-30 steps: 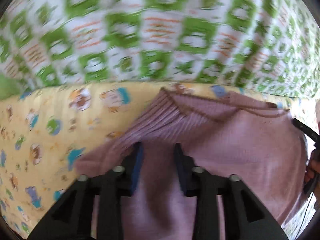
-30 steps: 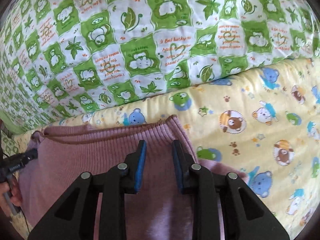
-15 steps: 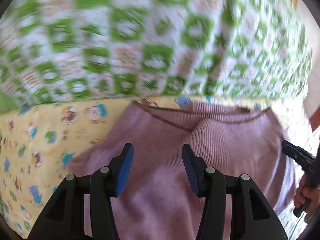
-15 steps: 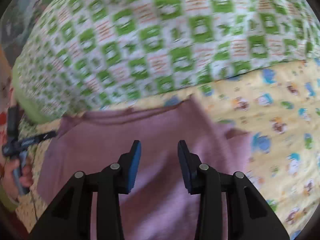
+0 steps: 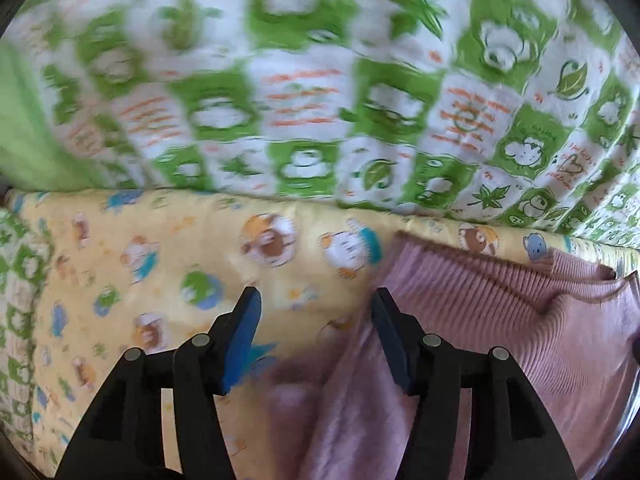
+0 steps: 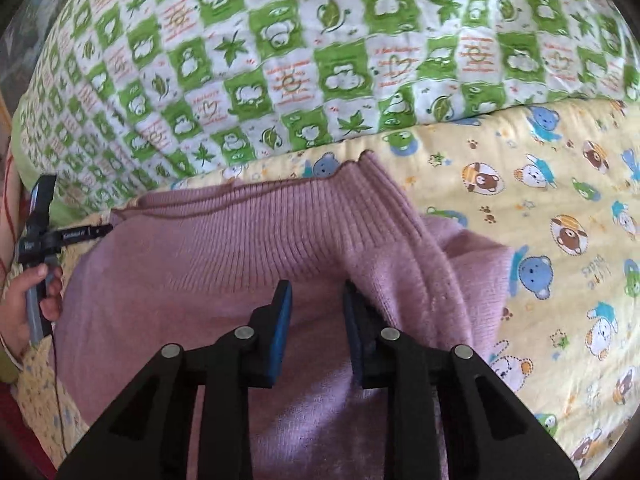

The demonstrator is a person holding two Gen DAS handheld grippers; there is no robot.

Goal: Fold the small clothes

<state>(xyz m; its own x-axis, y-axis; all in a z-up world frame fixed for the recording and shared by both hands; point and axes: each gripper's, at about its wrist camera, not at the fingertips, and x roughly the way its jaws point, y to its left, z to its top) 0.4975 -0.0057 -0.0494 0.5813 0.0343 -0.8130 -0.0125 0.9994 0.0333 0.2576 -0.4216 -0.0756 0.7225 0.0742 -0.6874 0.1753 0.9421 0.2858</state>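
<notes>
Jaws of the left gripper are opening, gripping nothing; the pink sweater edge lies just under its right-hand jaw, yellow sheet beneath the other. Right gripper jaws are closing over the sweater's flat body, a raised fold touching its right-hand jaw, likely to pinch it. Green quilt rises beyond both.

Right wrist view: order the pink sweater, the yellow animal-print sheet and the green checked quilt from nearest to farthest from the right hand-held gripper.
1. Pink sweater: directly under the right hand-held gripper, whose jaws are closing.
2. Yellow animal-print sheet: beyond and to the right.
3. Green checked quilt: farthest, across the top.
</notes>
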